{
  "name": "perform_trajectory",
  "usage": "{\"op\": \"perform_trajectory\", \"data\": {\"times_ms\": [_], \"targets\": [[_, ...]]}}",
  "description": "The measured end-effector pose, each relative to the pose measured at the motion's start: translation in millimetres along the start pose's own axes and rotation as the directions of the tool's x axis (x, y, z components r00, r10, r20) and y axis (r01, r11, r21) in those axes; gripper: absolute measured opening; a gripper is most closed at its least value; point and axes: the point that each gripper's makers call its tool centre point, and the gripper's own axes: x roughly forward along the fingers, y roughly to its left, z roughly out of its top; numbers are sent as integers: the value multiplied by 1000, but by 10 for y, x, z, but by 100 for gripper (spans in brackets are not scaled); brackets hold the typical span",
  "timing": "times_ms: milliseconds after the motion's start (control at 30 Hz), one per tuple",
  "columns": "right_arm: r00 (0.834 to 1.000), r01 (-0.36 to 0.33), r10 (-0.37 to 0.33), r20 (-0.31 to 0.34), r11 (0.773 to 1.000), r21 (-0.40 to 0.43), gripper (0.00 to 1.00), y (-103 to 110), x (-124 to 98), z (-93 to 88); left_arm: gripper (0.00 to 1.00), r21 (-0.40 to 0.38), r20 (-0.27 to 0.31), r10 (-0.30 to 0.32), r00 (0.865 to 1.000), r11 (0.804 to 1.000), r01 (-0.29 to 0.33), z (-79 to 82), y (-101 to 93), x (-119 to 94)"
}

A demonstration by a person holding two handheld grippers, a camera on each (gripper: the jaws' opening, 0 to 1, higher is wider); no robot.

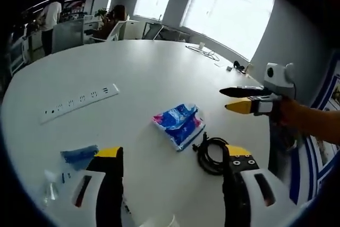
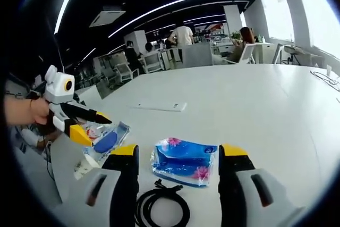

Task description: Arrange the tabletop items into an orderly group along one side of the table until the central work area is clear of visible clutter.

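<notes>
A blue flowered tissue pack (image 1: pixel 179 123) lies on the white table (image 1: pixel 138 73), just ahead of my left gripper (image 1: pixel 175 155), which is open and holds nothing. A coiled black cable (image 1: pixel 211 155) rests by its right jaw. My right gripper (image 1: pixel 224 100) hovers beyond the cable, held by a hand. In the right gripper view the tissue pack (image 2: pixel 183 160) sits between the open jaws of my right gripper (image 2: pixel 179 155), with the cable (image 2: pixel 162 206) nearer the camera. My left gripper (image 2: pixel 95 127) hovers open at the left over a blue item in clear packaging (image 2: pixel 106 141).
A white power strip (image 1: pixel 79 102) lies farther out on the table. The blue packaged item (image 1: pixel 79 153) and clear plastic (image 1: pixel 53 184) lie by the left jaw. A pale cup (image 2: pixel 85 166) stands near the table edge. Cables (image 1: pixel 204 51) lie at the far side. People and chairs are beyond.
</notes>
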Motion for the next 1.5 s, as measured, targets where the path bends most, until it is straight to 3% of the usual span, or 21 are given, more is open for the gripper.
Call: {"op": "perform_trajectory", "data": {"times_ms": [733, 1500], "targets": [[997, -79, 80, 1, 994, -69, 60, 539, 101, 157, 80, -36, 54, 88, 995, 996, -87, -240, 290, -746], [972, -233, 222, -81, 958, -167, 59, 1402, 753, 233, 79, -142, 88, 213, 973, 970, -199, -650, 788, -1655]]}}
